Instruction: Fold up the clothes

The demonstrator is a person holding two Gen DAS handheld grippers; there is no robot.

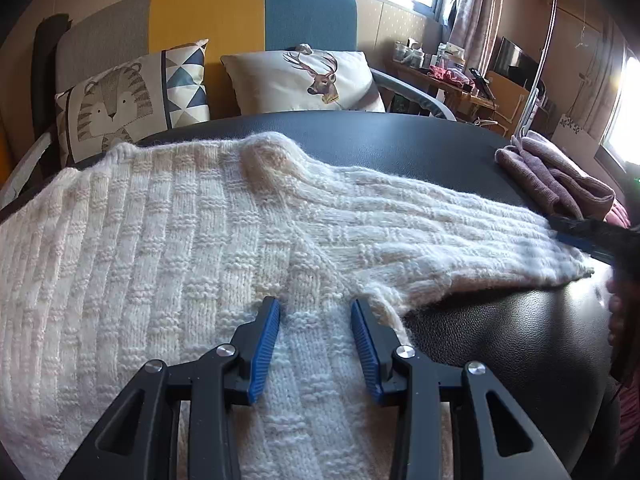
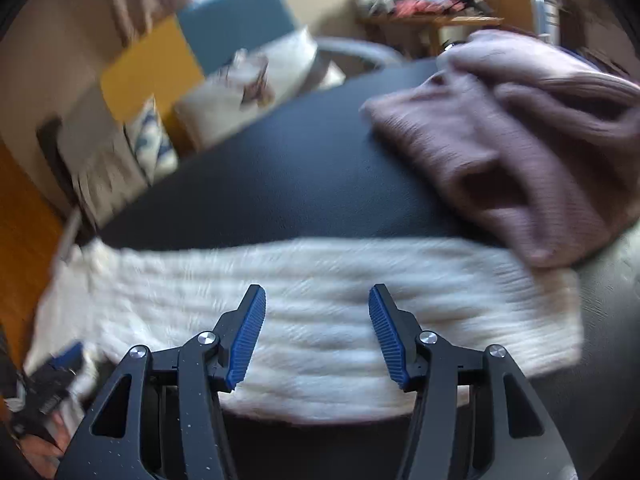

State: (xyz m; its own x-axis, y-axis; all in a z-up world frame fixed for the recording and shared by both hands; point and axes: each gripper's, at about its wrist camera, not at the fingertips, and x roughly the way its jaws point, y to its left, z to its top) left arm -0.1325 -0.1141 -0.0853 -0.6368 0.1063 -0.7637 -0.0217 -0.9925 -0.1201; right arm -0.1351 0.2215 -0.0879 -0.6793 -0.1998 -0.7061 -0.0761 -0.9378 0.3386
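A cream knitted sweater (image 1: 168, 240) lies spread flat on a black table (image 1: 500, 336), one sleeve (image 1: 460, 236) stretched out to the right. My left gripper (image 1: 316, 304) is open, its blue-padded fingers low over the sweater body near the armpit, holding nothing. In the right wrist view, which is blurred by motion, the same sleeve (image 2: 340, 312) lies across the frame. My right gripper (image 2: 318, 294) is open over the sleeve and holds nothing. It shows in the left wrist view (image 1: 584, 236) at the sleeve's cuff end.
A mauve knitted garment (image 1: 556, 176) lies bunched at the table's right, also in the right wrist view (image 2: 520, 152), overlapping the cuff end. Behind the table stands a sofa with a tiger cushion (image 1: 120, 108) and a deer cushion (image 1: 308, 80). A cluttered desk (image 1: 440, 76) stands far right.
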